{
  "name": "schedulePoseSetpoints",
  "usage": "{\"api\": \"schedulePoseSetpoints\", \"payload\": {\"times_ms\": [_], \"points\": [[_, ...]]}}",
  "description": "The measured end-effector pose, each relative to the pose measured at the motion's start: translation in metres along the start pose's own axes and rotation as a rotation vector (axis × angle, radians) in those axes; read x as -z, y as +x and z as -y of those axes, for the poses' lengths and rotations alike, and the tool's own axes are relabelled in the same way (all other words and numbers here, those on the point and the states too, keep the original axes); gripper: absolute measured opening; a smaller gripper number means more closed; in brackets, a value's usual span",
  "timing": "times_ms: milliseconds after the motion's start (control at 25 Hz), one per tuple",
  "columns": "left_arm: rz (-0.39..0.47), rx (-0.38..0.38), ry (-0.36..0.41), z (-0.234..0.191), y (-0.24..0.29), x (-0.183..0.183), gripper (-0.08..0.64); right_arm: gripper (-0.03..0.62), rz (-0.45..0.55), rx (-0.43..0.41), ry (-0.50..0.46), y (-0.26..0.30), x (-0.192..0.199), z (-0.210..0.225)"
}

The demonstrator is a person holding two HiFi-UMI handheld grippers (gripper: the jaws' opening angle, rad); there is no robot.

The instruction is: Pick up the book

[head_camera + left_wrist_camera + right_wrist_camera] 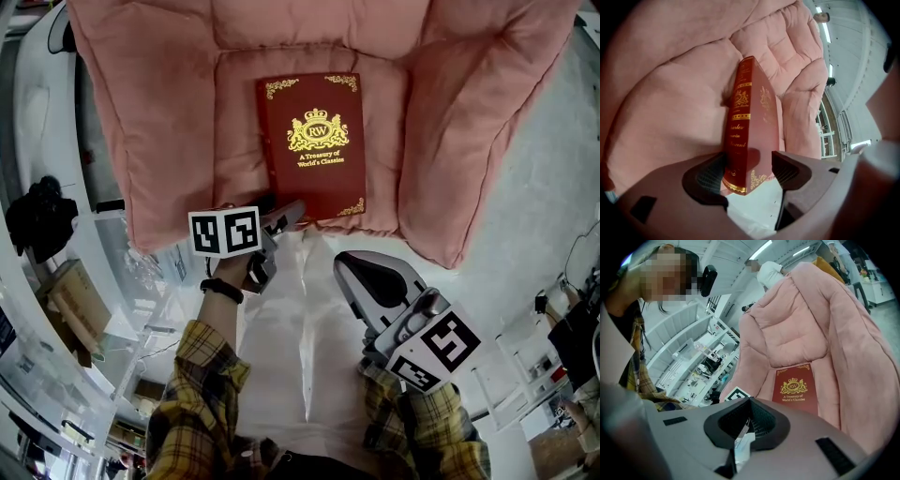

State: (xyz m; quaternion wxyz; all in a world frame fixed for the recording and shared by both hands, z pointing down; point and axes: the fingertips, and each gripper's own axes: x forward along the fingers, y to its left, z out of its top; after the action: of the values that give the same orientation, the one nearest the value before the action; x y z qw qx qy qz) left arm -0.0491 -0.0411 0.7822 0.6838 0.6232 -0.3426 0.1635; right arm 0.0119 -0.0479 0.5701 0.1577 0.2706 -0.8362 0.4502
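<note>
A dark red book (pixel 314 141) with gold print lies flat on the seat of a pink cushioned chair (pixel 450 122). My left gripper (pixel 283 217) is at the book's near left corner. In the left gripper view the book (pixel 751 131) shows spine-on, its corner between the jaws of the left gripper (pixel 749 172). The left pad is next to the spine and a gap shows at the right pad. My right gripper (pixel 356 270) hangs back over the person's lap, jaws together, apart from the book. From the right gripper (pixel 749 422) the book's cover (pixel 796 389) is seen ahead.
The chair's padded arms (pixel 141 141) rise on both sides of the seat. White shelving and benches (pixel 56 281) stand at the left, pale floor (pixel 544 216) at the right. The person's light-clothed lap (pixel 300 356) and plaid sleeves fill the foreground.
</note>
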Motion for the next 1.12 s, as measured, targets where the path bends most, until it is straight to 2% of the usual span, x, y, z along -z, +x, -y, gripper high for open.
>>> {"api": "schedulePoseSetpoints", "payload": {"times_ms": [80, 200, 480, 840, 1120], "points": [[0.000, 0.034, -0.016, -0.005, 0.003, -0.002, 0.307, 0.017, 0.001, -0.002, 0.002, -0.001, 0.001, -0.001], [-0.024, 0.128, -0.046, -0.002, 0.009, -0.006, 0.307, 0.017, -0.004, -0.003, 0.005, -0.001, 0.002, -0.002], [-0.043, 0.226, -0.010, 0.018, 0.010, -0.008, 0.284, 0.017, -0.010, 0.008, 0.012, 0.004, 0.005, 0.002], [-0.054, 0.212, -0.012, 0.029, 0.006, -0.008, 0.258, 0.017, 0.001, 0.011, -0.003, -0.001, -0.011, -0.001], [-0.043, 0.206, -0.067, 0.045, -0.002, -0.005, 0.252, 0.017, 0.018, 0.017, -0.033, -0.018, -0.029, -0.005]]}}
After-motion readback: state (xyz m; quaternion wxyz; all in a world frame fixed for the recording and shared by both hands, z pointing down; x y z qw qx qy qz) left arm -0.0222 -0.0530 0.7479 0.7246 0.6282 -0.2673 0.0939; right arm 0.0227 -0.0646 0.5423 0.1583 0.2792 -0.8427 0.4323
